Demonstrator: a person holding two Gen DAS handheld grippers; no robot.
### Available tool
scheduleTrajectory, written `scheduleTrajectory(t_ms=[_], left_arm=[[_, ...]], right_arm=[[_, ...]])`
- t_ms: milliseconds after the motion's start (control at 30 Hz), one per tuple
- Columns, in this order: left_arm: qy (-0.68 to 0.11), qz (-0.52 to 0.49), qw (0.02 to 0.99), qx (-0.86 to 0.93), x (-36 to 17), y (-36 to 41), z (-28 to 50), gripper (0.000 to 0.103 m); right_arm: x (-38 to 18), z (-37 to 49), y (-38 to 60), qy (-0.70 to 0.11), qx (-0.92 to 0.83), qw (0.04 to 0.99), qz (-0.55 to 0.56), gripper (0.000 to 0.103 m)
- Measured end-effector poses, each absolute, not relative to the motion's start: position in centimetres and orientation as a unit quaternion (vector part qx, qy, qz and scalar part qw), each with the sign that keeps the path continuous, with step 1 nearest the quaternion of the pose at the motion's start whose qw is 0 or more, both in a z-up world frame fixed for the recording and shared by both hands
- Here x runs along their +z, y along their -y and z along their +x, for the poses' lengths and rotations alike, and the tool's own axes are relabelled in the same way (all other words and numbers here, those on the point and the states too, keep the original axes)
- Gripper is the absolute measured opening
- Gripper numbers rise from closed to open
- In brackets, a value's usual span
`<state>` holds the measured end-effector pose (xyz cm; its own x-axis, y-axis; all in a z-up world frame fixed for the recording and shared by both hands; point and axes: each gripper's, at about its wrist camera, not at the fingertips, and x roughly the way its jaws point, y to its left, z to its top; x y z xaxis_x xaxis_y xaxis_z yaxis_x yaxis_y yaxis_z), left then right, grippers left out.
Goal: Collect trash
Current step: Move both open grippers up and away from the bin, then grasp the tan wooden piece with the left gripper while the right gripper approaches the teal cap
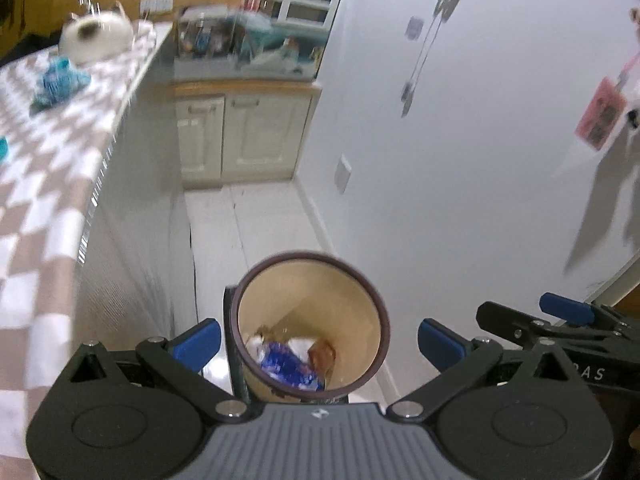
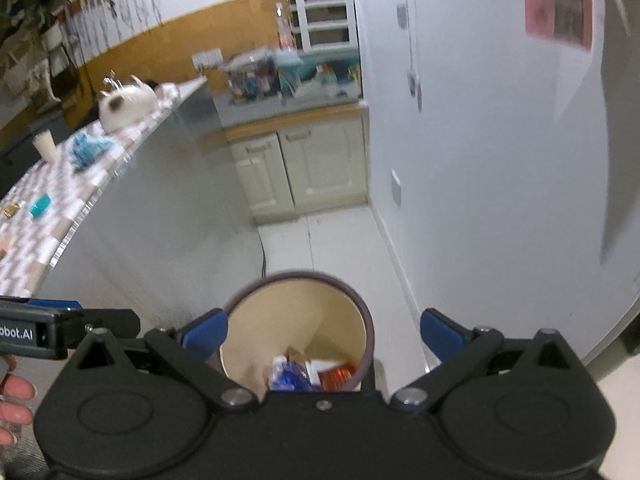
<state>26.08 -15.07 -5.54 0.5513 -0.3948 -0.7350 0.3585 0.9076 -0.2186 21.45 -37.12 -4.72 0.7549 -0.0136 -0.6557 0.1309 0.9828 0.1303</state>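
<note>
A round bin with a brown rim and beige inner wall (image 1: 320, 292) (image 2: 296, 304) stands on the white floor below both grippers. At its bottom lie a blue wrapper (image 1: 288, 368) (image 2: 288, 376), a brown scrap (image 1: 322, 354) and an orange wrapper (image 2: 336, 376). My left gripper (image 1: 320, 346) hangs above the bin, open, with nothing between its blue pads. My right gripper (image 2: 323, 336) is beside it, also open and holding nothing. On the checkered table lie a crumpled blue piece (image 1: 56, 80) (image 2: 86, 150), a small teal object (image 2: 40, 205) and a gold wrapper (image 2: 11, 210).
The checkered table (image 1: 48, 208) (image 2: 32, 256) runs along the left, with a white cat (image 1: 96, 36) (image 2: 124, 102) and a pale cup (image 2: 46, 144) on it. A white wall (image 1: 460, 160) is close on the right. A cream cabinet (image 2: 304, 164) with cluttered boxes stands ahead. A person's fingers (image 2: 16, 400) show at lower left.
</note>
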Motion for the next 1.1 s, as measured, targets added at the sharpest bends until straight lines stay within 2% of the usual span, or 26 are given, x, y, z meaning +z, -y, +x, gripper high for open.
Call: scheduleTrajectory(t_ms=[600,867,1100], left_arm=[[-0.265,-0.021,0.947,-0.18,5.9,5.1,23.0,0.103],[-0.227,-0.014,0.965,-0.127,8.9,-1.4,24.0,0.103],[-0.215,-0.028,0.974,-0.067,9.0,-7.4,26.3,0.103]], right_arm=[[5.4,20.7,29.6,-0.23,0.031,0.971,0.054,0.103],[7.8,23.4,24.1,-0.212,0.08,0.973,0.034,0.103],[8.7,26.8,19.4,-0.202,0.121,0.971,0.035,0.103]])
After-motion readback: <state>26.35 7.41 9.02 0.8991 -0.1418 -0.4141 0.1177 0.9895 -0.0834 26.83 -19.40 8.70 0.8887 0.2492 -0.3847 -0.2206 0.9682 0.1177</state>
